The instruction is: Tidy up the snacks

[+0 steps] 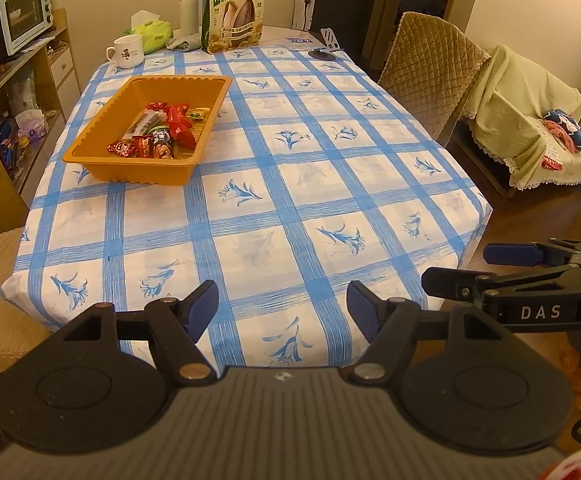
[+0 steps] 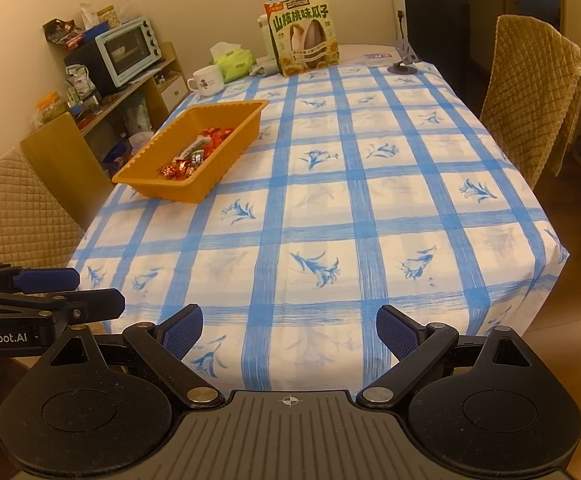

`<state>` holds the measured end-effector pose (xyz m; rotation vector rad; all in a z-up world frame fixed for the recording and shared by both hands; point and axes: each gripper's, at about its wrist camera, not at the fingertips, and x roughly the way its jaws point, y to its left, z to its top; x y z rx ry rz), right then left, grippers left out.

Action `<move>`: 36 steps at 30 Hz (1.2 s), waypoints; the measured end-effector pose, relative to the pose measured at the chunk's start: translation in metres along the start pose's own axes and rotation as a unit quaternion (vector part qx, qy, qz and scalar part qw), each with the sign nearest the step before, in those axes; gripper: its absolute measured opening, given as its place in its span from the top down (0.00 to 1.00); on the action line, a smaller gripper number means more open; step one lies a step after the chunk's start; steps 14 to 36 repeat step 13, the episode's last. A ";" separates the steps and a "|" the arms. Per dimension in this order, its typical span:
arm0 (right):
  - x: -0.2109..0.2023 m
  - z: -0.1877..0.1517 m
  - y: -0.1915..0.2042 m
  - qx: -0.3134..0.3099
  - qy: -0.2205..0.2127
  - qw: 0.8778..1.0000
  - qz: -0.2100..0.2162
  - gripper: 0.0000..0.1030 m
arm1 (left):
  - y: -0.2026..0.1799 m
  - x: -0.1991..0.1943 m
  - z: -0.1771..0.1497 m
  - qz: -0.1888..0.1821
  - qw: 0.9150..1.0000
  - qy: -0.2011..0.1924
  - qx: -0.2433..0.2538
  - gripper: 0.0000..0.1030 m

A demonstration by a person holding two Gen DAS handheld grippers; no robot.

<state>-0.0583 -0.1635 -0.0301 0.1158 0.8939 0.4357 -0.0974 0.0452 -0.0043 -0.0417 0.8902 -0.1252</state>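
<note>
Two grippers hang over the near edge of the table [image 1: 290, 184], the left gripper [image 1: 282, 312] and right gripper [image 2: 289, 332] both with jaws apart and nothing between them. They look parked, well apart from the work. An orange tray [image 1: 90, 152] sits toward the far left, probably as the collecting spot; the snacks [image 1: 158, 132] lie piled inside it, mostly red and shiny wrappers.
</note>
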 end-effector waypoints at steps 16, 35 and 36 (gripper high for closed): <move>0.012 0.005 0.007 -0.001 0.007 1.000 0.006 0.10 | 0.002 0.001 0.002 0.005 1.000 0.003 -0.006 0.31; 0.012 0.005 0.007 -0.001 0.007 1.000 0.006 0.10 | 0.002 0.001 0.002 0.005 1.000 0.003 -0.006 0.31; 0.012 0.005 0.007 -0.001 0.007 1.000 0.006 0.10 | 0.002 0.001 0.002 0.005 1.000 0.003 -0.006 0.31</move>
